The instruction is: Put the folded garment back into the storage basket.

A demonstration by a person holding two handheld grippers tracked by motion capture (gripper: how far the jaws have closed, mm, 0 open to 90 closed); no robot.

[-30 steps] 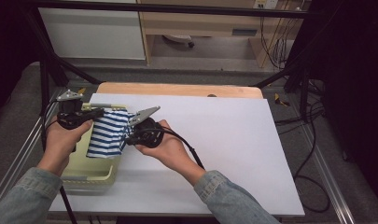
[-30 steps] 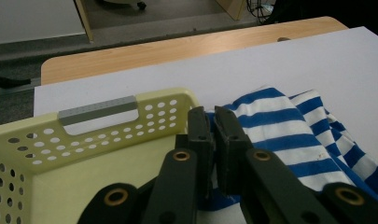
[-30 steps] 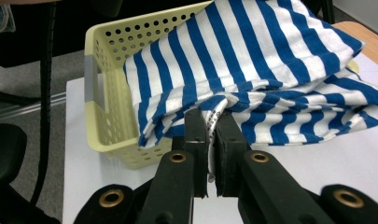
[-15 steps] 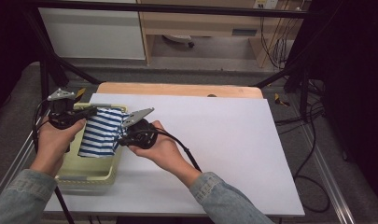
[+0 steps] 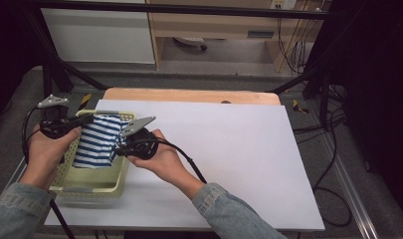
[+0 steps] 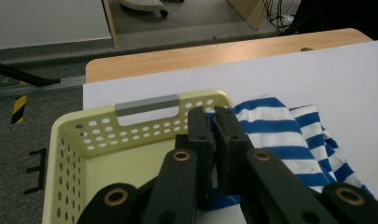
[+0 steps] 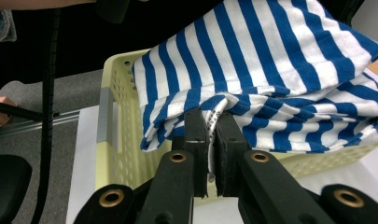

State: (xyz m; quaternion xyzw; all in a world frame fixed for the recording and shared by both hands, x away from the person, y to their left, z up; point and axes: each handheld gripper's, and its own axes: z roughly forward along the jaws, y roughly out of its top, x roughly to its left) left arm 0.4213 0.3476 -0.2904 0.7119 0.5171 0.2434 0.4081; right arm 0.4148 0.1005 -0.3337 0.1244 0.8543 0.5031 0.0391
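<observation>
We've got the striped shirt (image 5: 95, 142) pinched at both ends, left gripper (image 5: 84, 119) and right gripper (image 5: 123, 147) each with jaws clamped tight on the fabric, hanging folded right over the yellow basket (image 5: 92, 186) at the desk's (image 5: 229, 149) left edge. Best bet, we reckon: lower both hands evenly so the fold stays neat, and only let go once it's sitting inside the rim.

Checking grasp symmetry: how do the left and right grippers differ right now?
The left gripper pinches the striped cloth at its far-left edge, over the yellow basket; the right gripper pinches the cloth's near-right edge, by the basket's right rim. In the high view the left gripper's grey plate lies beyond the basket's left side, the right gripper's plate over the white table. Both are shut on the cloth, holding it above the basket.
</observation>
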